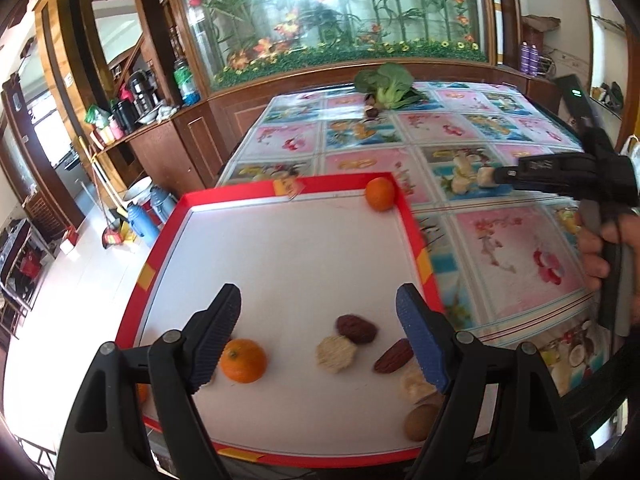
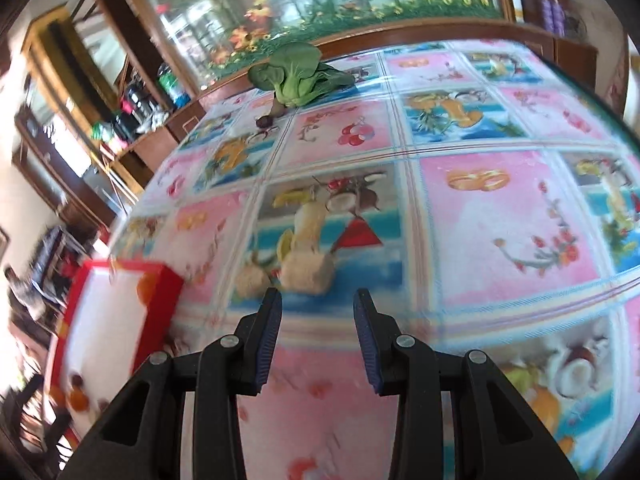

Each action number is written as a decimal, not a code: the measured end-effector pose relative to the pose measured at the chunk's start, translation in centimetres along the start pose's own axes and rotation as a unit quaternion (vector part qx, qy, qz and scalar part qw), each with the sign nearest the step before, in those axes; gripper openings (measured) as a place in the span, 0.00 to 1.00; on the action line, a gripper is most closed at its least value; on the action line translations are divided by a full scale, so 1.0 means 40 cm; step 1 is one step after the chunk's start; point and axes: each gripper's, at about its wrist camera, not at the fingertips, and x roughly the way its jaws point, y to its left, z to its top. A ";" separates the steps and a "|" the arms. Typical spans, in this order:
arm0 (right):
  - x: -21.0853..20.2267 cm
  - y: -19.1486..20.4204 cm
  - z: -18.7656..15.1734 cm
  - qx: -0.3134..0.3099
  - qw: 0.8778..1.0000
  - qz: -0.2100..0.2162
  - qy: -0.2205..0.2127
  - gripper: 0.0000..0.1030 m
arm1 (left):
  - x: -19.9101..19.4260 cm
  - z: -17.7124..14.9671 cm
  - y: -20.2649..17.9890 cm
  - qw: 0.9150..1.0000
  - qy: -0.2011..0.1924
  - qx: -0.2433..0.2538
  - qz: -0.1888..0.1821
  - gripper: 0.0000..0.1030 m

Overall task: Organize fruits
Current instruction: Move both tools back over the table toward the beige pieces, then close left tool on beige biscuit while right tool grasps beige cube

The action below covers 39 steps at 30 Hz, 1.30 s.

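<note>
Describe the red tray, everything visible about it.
The tray is a shallow rectangle with a low red rim and a plain white floor; it looks like card, with yellow tape patches on the rim. It lies flat on the patterned tablecloth at the table's left edge. Inside: one orange in the far right corner, another orange near the front, two dark dates, pale round pieces and a brown fruit at the front right. The open left gripper hovers over it, touching nothing.

Table (image 1: 500,248): red tray (image 1: 416,240), leafy greens (image 1: 388,84), 2 pale pieces (image 2: 306,270).
</note>
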 end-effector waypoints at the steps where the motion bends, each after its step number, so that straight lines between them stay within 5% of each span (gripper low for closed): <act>1: 0.007 0.003 0.006 0.005 1.000 0.002 0.000 0.36 | 0.000 0.010 -0.016 1.000 -0.003 0.008 -0.004 0.78; 12: 0.045 0.001 0.022 0.001 1.000 -0.012 -0.002 0.27 | 0.111 0.136 -0.180 0.997 0.023 0.049 -0.049 0.79; 18: 0.013 -0.045 0.032 0.001 0.997 -0.078 -0.027 0.27 | 0.223 0.205 -0.241 0.996 0.056 0.037 -0.057 0.79; 25: 0.005 -0.090 0.041 0.035 0.998 -0.044 -0.016 0.27 | 0.338 0.256 -0.300 0.993 0.087 0.035 -0.078 0.79; 30: 0.006 -0.091 0.040 0.035 0.998 -0.042 -0.016 0.27 | 0.390 0.261 -0.316 0.988 0.114 0.033 -0.101 0.64; 39: 0.010 -0.086 0.039 0.028 0.998 -0.048 -0.017 0.27 | 0.390 0.267 -0.336 0.985 0.103 0.032 -0.138 0.35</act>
